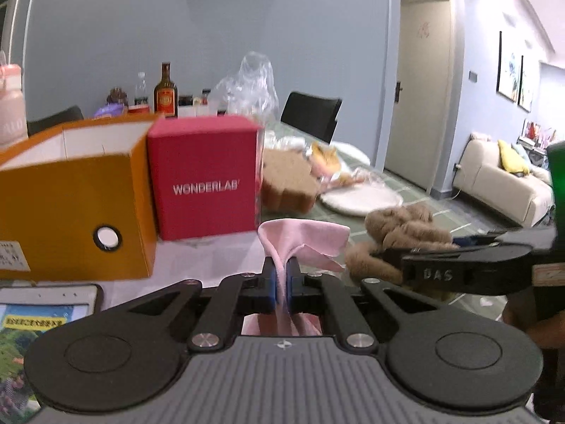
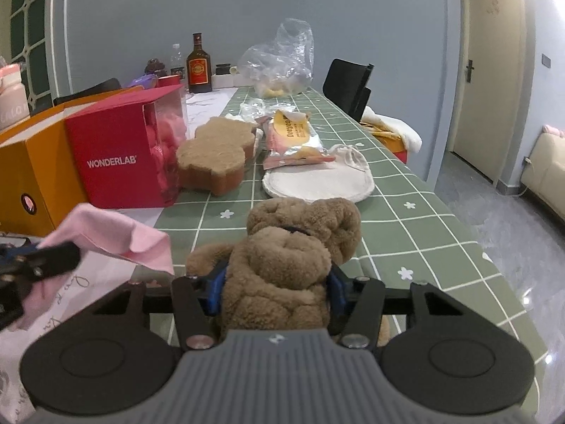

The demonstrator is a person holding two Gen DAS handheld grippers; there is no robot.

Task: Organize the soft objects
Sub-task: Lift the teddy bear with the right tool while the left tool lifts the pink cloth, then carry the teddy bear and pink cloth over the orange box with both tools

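While the bear [image 2: 286, 265] sits squeezed between the right gripper [image 2: 277, 295] jaws, its body runs straight away from the camera, with its head at the far end pointing down the table [image 2: 406, 183]. The jaws are about half open, with the fat soft body filling the gap and bulging over the blue pads. The bear seems held just above the green cloth, but I cannot tell if its bottom touches.

The pink cloth [image 1: 300, 243] is in the left gripper [image 1: 281, 279]. Those jaws are nearly closed, pinching a thin fold. The cloth stands up from the pinch and fans out to the right, and more of it hangs down below.

The two grippers are side by side, with the cloth just left of the bear. Both soft things are already held, so I think the next job is to put them somewhere. The orange box [image 1: 70, 190] has an open top and sits ahead and to the left. The left gripper is nearer to it, so the cloth has the shorter trip. The red box [image 1: 204, 176] stands right beside it. Past the bear lie a brown sponge [image 2: 215, 157], a snack bag [image 2: 293, 137] and a white pad [image 2: 317, 180].
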